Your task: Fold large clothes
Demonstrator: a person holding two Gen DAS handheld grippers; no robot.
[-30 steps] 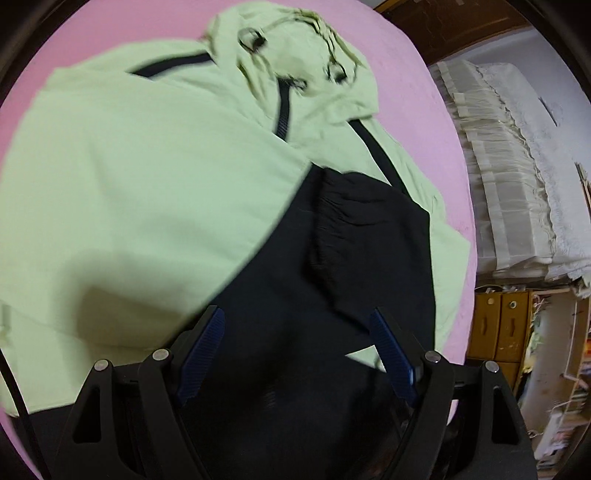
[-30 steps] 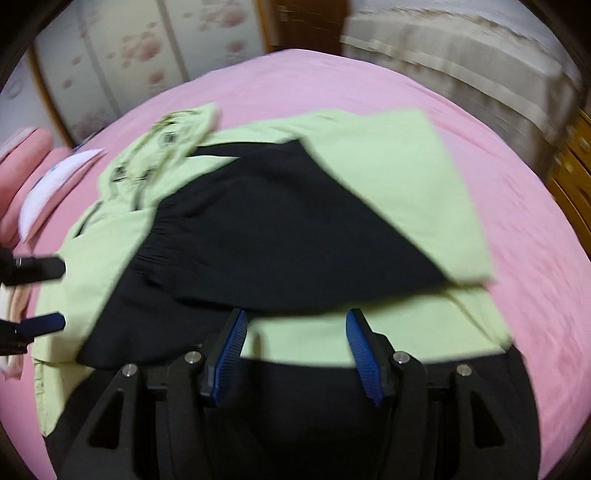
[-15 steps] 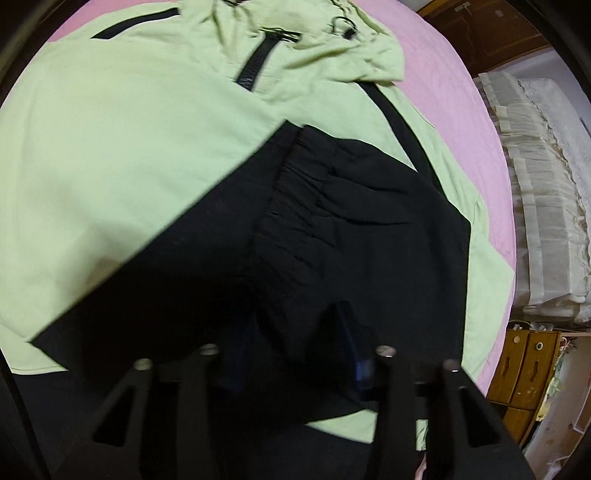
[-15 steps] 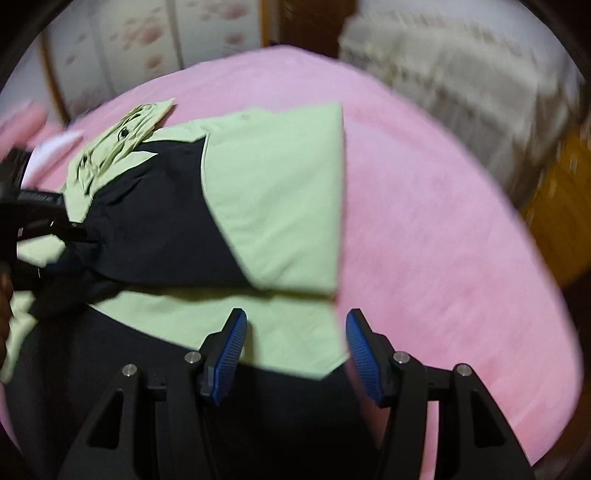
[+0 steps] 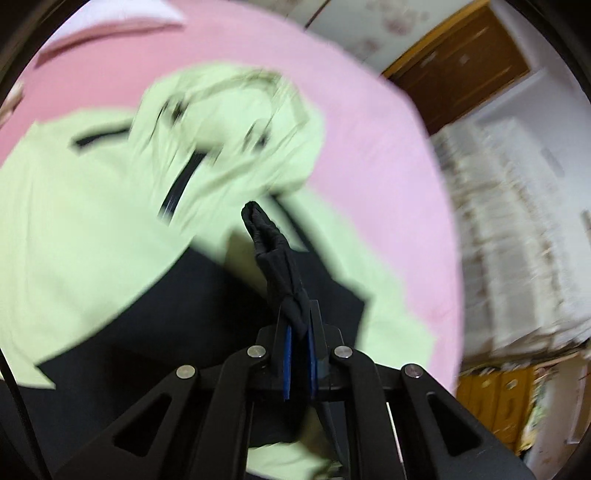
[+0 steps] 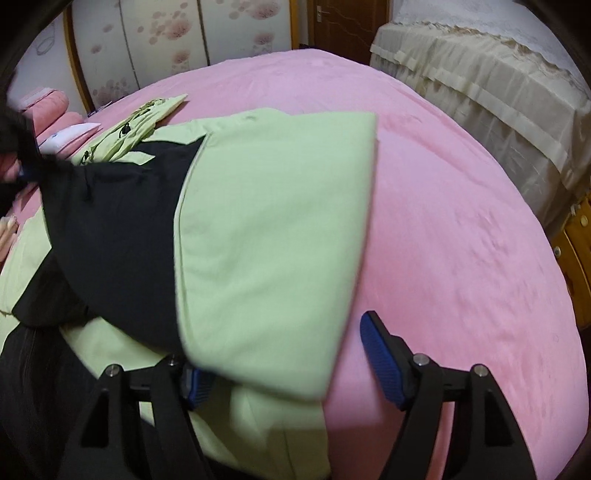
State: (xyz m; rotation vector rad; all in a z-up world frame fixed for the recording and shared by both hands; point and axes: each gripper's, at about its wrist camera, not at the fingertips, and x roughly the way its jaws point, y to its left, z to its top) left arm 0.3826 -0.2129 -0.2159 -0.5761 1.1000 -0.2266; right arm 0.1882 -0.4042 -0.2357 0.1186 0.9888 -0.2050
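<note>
A light green and black hooded jacket (image 5: 92,229) lies spread on a pink bed (image 5: 369,155). Its hood (image 5: 236,122) points to the far side. My left gripper (image 5: 298,334) is shut on the black sleeve cuff (image 5: 275,258) and holds it lifted above the jacket. In the right wrist view the green sleeve (image 6: 273,229) lies folded across the black lower part (image 6: 118,229). My right gripper (image 6: 286,356) is open, with the folded green edge lying over its left finger. The lifted black cuff shows at the far left (image 6: 26,147).
Pink pillows (image 6: 55,114) lie at the head of the bed. A cream frilled cover (image 6: 480,96) drapes furniture to the right. A wooden door (image 6: 347,26) and yellow drawers (image 5: 495,398) stand beyond the bed. The pink sheet (image 6: 461,221) stretches right of the jacket.
My left gripper has closed on the black cuff and lifted it off the jacket. My right gripper has moved in low against the folded green sleeve's near edge.
</note>
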